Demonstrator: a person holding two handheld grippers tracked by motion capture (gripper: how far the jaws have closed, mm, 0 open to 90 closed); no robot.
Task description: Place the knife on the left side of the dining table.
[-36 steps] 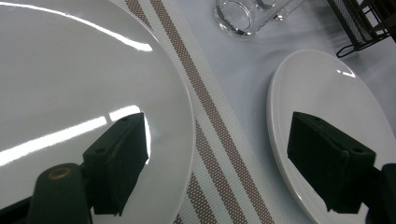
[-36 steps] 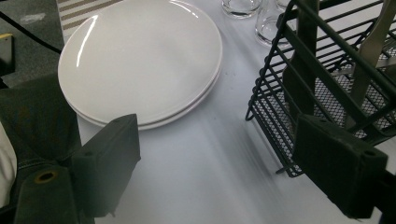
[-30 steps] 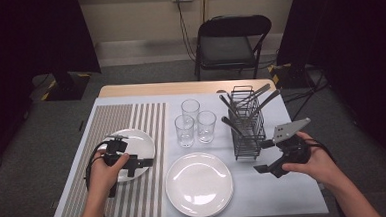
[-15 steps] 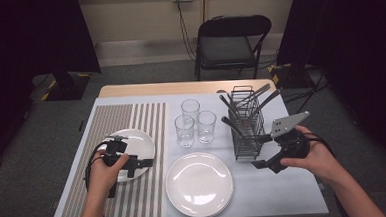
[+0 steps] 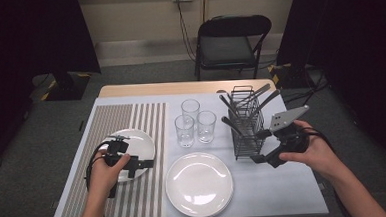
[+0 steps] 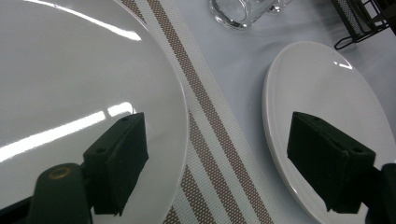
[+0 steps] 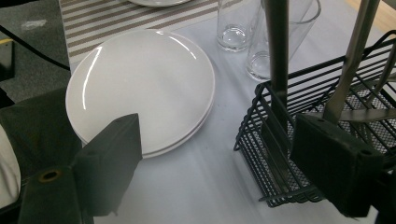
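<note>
High view. The left gripper [image 5: 146, 164] is seen at lower left of the frame, held over the small plate [image 5: 137, 140] that lies on the striped mat [image 5: 83, 159]. The right gripper [image 5: 259, 146] is seen at centre right, just beside the near corner of the wire caddy [image 5: 247, 128], from which dark-handled utensils [image 5: 232, 126] rise. A large plate [image 5: 199, 185] sits at lower centre; three glasses [image 5: 191, 122] stand above it. The step in hand is judged to be a reach for a utensil from the caddy.

Left gripper view. The jaws are spread wide, nothing between them. One jaw is placed over the small plate [image 6: 70, 84] at left of the frame, the other over the large plate [image 6: 317, 93] at right. No grasp is judged to be under way here; the gripper is best held quiet, clear of both rims.

Right gripper view. The jaws are spread, empty. The wire caddy [image 7: 299, 140] fills the right half of the frame; a dark upright handle [image 7: 278, 60] stands at upper centre, between the jaws' line. The large plate [image 7: 140, 84] is at left. For a clean pick, the jaws should be raised above the caddy rim, centred on one handle, and closed well clear of the wire and of neighbouring utensils, then lifted straight up.
</note>
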